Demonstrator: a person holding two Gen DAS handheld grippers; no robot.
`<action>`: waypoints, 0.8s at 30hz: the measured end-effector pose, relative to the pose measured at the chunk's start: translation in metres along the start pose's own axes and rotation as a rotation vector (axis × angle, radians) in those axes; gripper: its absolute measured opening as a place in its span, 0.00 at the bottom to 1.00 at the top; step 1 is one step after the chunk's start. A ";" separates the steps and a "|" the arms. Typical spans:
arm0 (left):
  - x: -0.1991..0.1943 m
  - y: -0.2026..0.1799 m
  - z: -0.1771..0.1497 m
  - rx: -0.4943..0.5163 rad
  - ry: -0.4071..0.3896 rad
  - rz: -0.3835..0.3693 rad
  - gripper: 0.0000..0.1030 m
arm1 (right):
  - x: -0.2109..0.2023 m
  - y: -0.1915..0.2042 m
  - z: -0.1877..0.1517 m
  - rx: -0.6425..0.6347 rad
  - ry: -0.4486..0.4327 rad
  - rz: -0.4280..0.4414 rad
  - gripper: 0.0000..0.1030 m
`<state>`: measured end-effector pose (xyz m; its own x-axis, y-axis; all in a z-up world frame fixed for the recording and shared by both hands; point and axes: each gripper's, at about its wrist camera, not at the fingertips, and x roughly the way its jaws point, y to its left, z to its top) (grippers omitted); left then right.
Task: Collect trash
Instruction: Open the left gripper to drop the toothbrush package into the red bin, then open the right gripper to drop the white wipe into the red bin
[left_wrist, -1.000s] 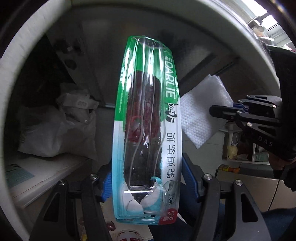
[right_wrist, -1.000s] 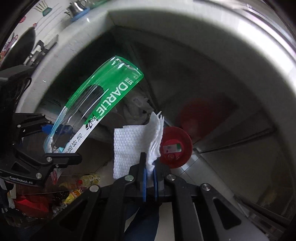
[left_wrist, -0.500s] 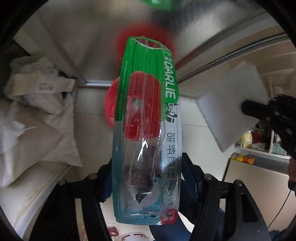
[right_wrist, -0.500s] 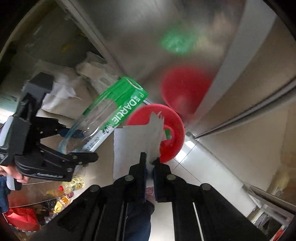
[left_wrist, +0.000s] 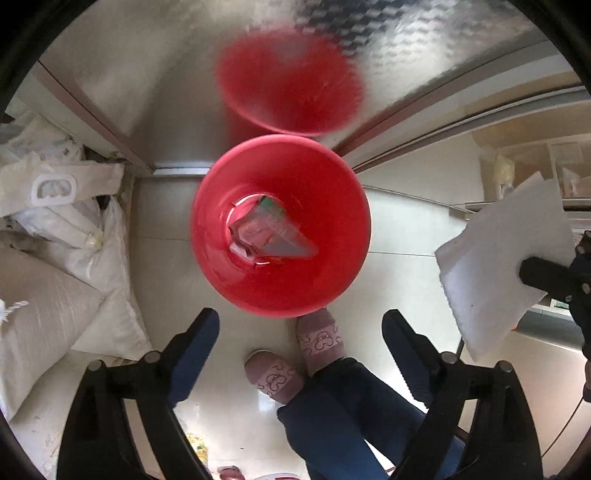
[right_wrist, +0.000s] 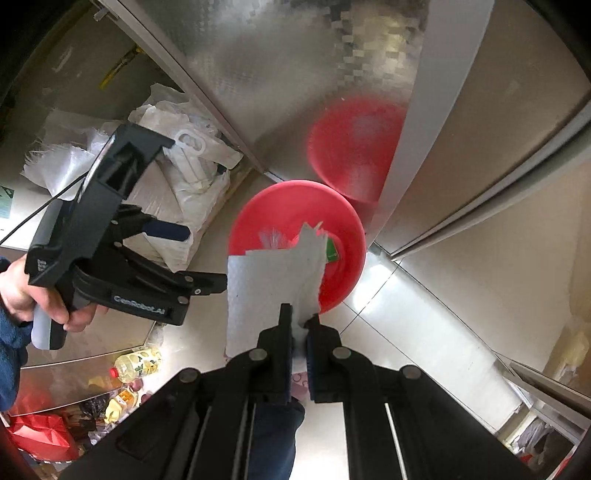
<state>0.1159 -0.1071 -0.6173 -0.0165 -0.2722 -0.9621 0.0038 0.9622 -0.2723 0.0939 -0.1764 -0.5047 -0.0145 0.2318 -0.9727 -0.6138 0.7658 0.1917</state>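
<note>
At the bottom of the left wrist view, the left gripper has its blue-padded jaws spread wide apart with nothing between them. Just beyond, between the jaws, stand the person's pink slippers on the pale tiled floor. Past the slippers, at the centre of the frame, sits the red bin, and the clear plastic package with its green end lies crumpled at the bin's bottom. White sacks pile up along the left edge. A blurred red reflection of the bin shows on the steel panel at the top.

In the right wrist view, the right gripper at lower centre is clamped on the lower edge of a folded white paper towel, which stands upright and covers part of the bin's near rim. The towel also shows at the right edge of the left view, held in the air to the right of the bin. Bottles lie at the lower left.
</note>
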 end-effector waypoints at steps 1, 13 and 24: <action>-0.001 -0.001 0.002 0.012 -0.003 0.016 0.86 | -0.001 0.000 0.000 -0.002 0.001 0.001 0.05; -0.036 0.014 -0.019 0.062 -0.084 0.136 1.00 | 0.021 0.009 0.013 -0.070 0.036 0.014 0.05; -0.044 0.044 -0.029 -0.014 -0.113 0.146 1.00 | 0.056 0.017 0.033 -0.134 0.096 0.006 0.17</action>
<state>0.0874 -0.0527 -0.5870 0.0957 -0.1283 -0.9871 -0.0165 0.9913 -0.1305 0.1088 -0.1302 -0.5509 -0.0901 0.1729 -0.9808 -0.7131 0.6762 0.1847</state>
